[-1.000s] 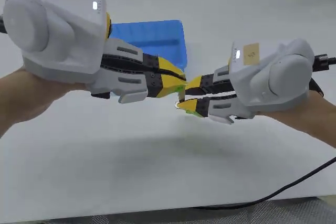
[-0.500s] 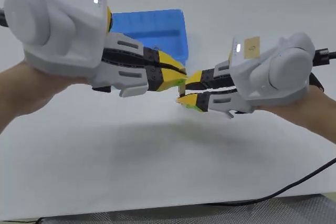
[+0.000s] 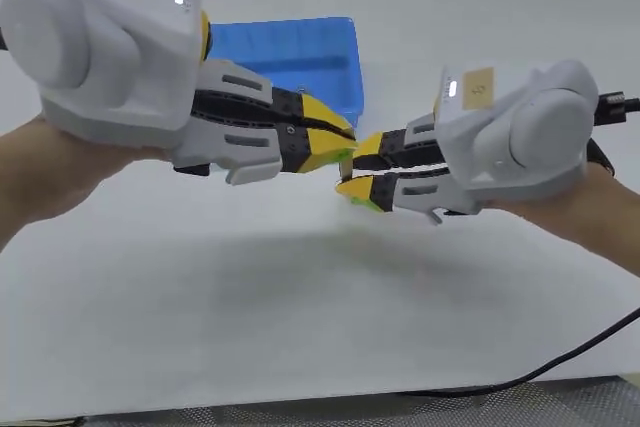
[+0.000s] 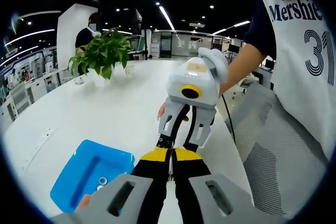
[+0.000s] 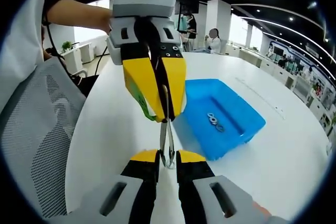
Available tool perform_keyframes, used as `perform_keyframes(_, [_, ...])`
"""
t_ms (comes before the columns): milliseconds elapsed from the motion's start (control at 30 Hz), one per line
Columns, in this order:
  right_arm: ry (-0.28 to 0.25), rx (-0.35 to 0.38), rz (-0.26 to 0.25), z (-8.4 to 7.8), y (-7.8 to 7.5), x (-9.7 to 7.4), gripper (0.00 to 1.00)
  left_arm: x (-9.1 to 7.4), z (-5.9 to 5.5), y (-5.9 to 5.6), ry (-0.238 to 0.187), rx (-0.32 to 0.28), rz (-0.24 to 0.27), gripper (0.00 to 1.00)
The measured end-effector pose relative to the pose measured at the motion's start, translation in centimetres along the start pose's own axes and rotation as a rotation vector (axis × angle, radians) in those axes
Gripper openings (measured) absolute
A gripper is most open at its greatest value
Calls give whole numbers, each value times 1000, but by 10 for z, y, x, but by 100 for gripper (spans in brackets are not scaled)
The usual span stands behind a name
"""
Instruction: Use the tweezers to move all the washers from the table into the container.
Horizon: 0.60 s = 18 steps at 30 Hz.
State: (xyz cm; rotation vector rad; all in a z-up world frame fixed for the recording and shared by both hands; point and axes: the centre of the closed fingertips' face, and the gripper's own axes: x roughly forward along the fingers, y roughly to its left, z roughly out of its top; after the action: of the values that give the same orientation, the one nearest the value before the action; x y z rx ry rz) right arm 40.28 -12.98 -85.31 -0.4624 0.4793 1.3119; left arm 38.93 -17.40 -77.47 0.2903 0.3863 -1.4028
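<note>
My left gripper (image 4: 169, 154) has its yellow-tipped jaws pressed together on one end of the tweezers (image 5: 167, 132). My right gripper (image 5: 168, 157) pinches the other end, its jaws narrowed onto the two thin legs.

The tweezers are slim bare metal, two bright legs lying close together. Their long axis spans the short gap between the two sets of jaws. In the right gripper view they run straight away from my own jaws into the left gripper's. In the head view they show as a short silver sliver, nearly upright between the two tips. I cannot tell which end is the pointed one.

The tool is held in the air above the white table (image 3: 250, 317), a little nearer than the near right corner of the blue container (image 3: 300, 57). A few washers (image 5: 214, 120), small grey rings, lie together on the container's floor.

As for writing, the shirt (image 4: 299, 40) in the left gripper view reads "Mershie", cut off by the edge, above the number 31. A yellow sticker (image 3: 480, 89) on top of the right gripper carries a mark I cannot read.

Farther out, a green plant (image 4: 102, 51) stands at the far end of the table. A grey mesh chair (image 5: 37, 129) is beside the table, and a black cable (image 3: 560, 352) crosses its near right edge.
</note>
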Motion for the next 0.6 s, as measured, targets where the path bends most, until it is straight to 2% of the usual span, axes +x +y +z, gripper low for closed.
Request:
perform_keyframes(133, [0,0,-4,0,-1,0,14,-3,-1,2,-8,-4,-1,6])
perform_keyframes(600, [5,4,-5,0,0,1,14,-16,-14,11,17,16,22,6])
